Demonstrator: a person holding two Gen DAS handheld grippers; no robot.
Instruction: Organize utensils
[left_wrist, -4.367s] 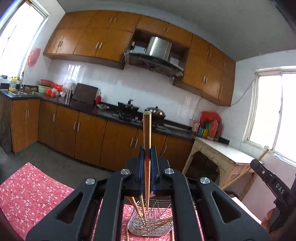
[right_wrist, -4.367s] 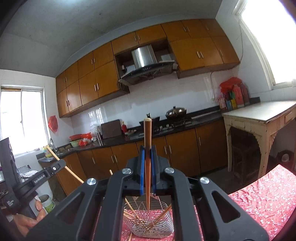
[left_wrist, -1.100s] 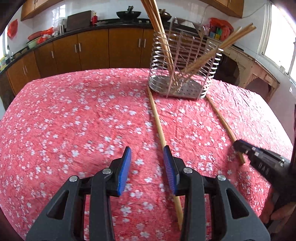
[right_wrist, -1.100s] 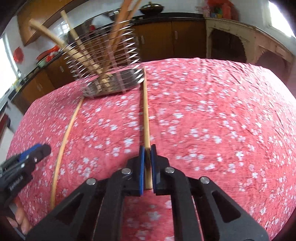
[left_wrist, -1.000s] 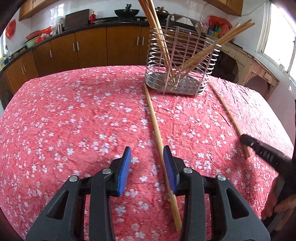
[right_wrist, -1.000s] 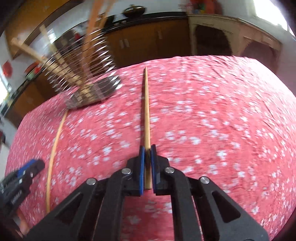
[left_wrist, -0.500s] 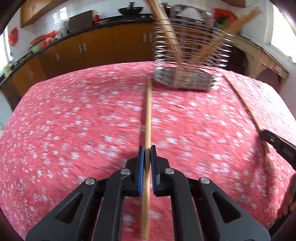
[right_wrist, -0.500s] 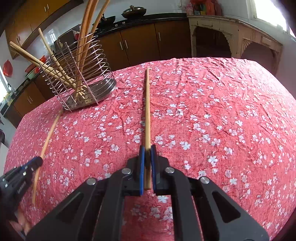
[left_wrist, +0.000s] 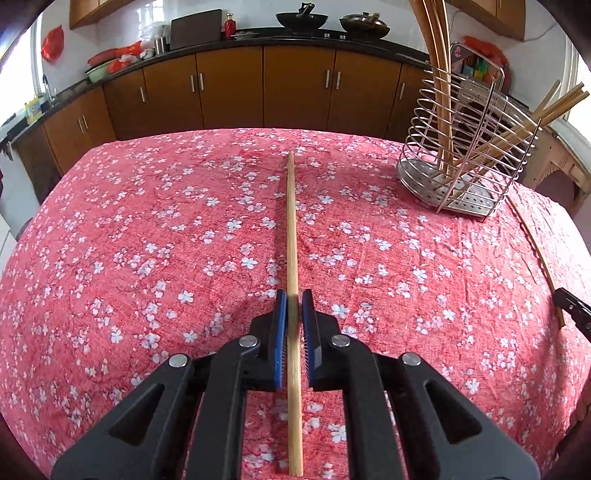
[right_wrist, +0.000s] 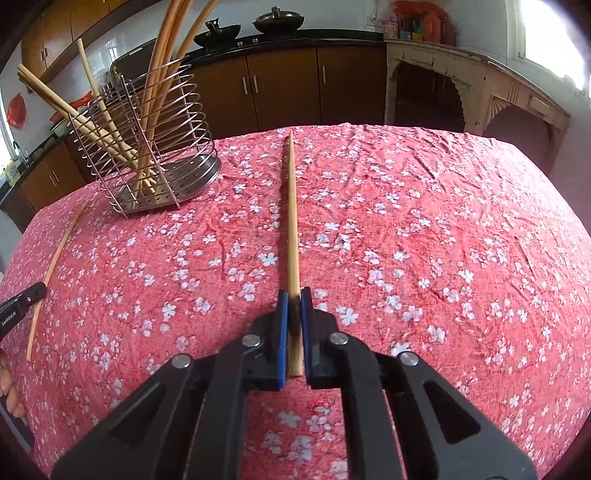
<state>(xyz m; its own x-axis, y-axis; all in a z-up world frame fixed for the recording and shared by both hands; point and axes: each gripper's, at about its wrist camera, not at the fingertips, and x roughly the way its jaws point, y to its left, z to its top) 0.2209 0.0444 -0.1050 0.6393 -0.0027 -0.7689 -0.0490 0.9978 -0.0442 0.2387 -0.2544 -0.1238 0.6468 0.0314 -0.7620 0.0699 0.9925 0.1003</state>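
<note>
In the left wrist view a long wooden chopstick (left_wrist: 291, 229) lies on the red flowered cloth and runs between the blue pads of my left gripper (left_wrist: 294, 295). The pads touch it while the jaws are opening a little. In the right wrist view my right gripper (right_wrist: 294, 295) is shut on the near end of a second chopstick (right_wrist: 291, 214), which points away across the cloth. The wire utensil holder (left_wrist: 469, 147) stands at the far right with several chopsticks in it. In the right wrist view the holder (right_wrist: 147, 147) is at the far left.
The table (left_wrist: 110, 221) under the flowered cloth drops off at its far edge towards brown kitchen cabinets (left_wrist: 229, 92). A pale side table (right_wrist: 480, 81) stands at the back right. A hand (right_wrist: 9, 387) shows at the left edge.
My left gripper went from wide open beside the chopstick to closed around it, and its view swung so the holder now sits far right. The right gripper kept its grip and hardly moved.
</note>
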